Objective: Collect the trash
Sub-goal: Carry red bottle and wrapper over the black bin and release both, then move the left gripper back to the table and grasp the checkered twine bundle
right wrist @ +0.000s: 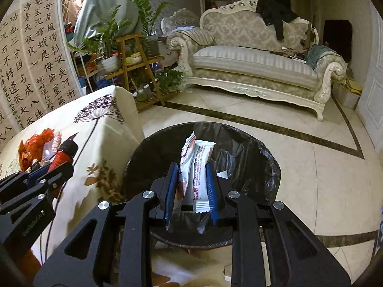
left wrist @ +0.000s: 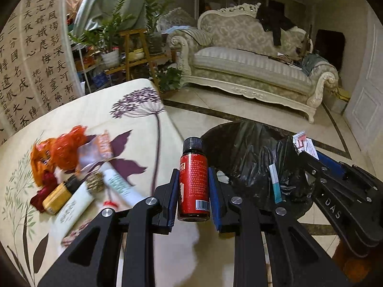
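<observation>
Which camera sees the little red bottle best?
The left wrist view: the red bottle stands whole between the left gripper's pads, label and black cap clear. The right wrist view shows only its cap and top, half hidden behind that gripper.

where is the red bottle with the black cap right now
The red bottle stands upright, clamped in the left gripper, centre of the left wrist view, between the table and the black-lined trash bin.

The right gripper carries the white letters "DAS" on its black body. A wall scroll bears columns of black Chinese calligraphy — 夜夜心, 長河, 八陣 among them. Print on the red bottle is too small to read.
</observation>
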A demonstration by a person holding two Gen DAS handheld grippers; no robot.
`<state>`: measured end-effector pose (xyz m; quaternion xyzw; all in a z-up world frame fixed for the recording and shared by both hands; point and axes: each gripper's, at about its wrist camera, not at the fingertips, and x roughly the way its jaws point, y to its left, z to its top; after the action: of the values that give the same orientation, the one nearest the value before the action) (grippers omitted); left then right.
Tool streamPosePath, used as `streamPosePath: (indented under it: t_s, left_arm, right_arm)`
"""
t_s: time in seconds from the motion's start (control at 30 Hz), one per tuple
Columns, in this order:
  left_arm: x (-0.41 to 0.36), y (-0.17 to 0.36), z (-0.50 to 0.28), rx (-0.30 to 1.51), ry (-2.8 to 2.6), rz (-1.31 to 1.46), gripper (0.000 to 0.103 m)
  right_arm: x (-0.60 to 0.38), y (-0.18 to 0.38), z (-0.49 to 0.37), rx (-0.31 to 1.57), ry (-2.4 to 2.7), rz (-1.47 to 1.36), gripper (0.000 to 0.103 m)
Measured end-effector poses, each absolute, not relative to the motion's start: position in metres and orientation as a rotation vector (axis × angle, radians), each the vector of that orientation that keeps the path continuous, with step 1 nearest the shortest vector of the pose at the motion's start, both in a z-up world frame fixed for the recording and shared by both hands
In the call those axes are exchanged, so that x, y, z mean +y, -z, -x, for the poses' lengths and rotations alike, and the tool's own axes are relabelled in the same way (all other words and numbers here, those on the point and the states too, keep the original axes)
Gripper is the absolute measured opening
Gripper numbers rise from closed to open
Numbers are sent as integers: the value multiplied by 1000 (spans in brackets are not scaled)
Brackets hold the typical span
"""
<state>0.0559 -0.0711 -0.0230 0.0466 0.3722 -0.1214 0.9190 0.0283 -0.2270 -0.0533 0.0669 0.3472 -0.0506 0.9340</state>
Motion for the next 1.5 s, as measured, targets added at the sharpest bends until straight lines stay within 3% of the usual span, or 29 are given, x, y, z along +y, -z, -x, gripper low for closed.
streamPosePath:
  t_s: [0.43, 0.6, 1.03, 1.5]
  left_arm:
    - [-106, 38, -85, 790, 276, -153, 25]
    - [-104, 36, -88, 789, 265, -130, 50]
    - [-97, 28, -82, 753, 241, -128, 60]
    - [-29, 9, -55, 735, 163, -69, 68]
  right_arm:
    - [-252, 69, -51, 732, 130, -178, 25]
    - [-256, 71, -51, 732, 143, -195, 39]
    - [-258, 63, -38, 715, 172, -202, 46]
    - [-223, 57, -21, 724, 114, -184, 54]
